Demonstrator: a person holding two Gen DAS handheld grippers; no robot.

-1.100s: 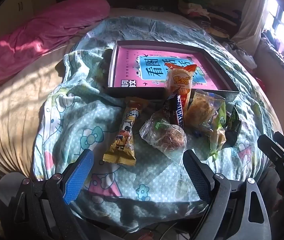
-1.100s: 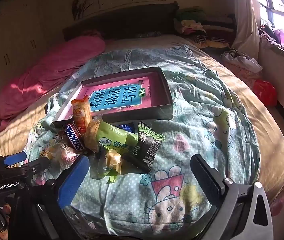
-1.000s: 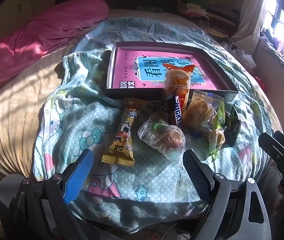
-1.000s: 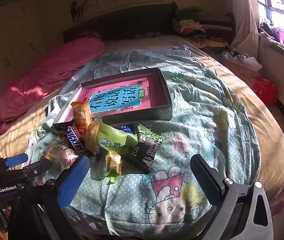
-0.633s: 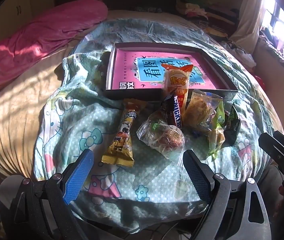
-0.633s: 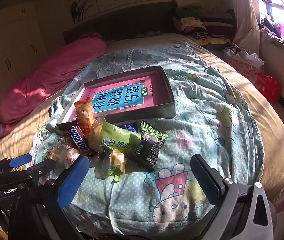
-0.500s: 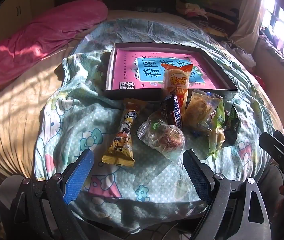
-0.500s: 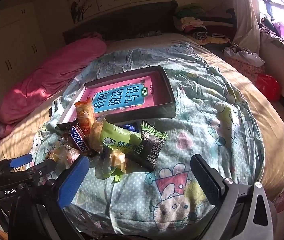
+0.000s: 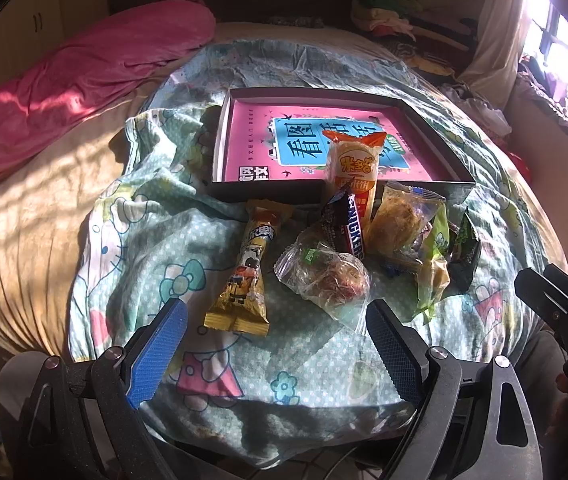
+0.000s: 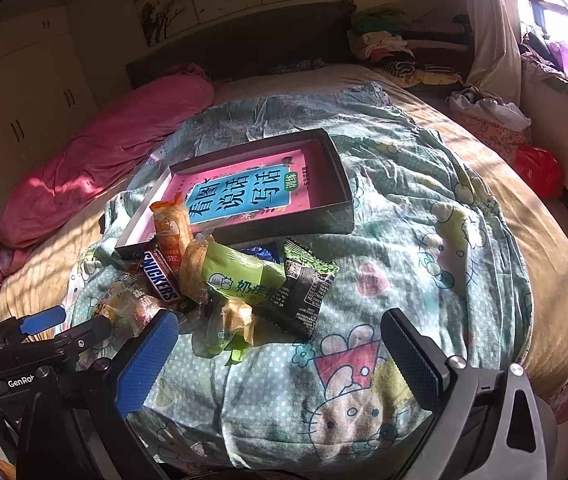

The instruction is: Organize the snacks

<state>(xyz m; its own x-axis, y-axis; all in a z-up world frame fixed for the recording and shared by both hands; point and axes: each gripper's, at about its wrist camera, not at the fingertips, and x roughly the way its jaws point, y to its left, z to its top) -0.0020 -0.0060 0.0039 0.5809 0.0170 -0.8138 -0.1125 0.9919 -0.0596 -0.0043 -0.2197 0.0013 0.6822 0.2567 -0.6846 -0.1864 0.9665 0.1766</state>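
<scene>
Item: long yellow foil-wrapped snack bar (image 9: pixel 244 276), on the bed quilt (image 9: pixel 144 248); long axis points away, straight ahead of the left gripper (image 9: pixel 276 344), the nearer one. Both grippers spread wide, empty; right gripper (image 10: pixel 280 356).

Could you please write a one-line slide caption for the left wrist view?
Open left gripper hovers before wrapped snacks, among them a Snickers bar, piled beside a dark tray on a cartoon-print blanket.
</scene>
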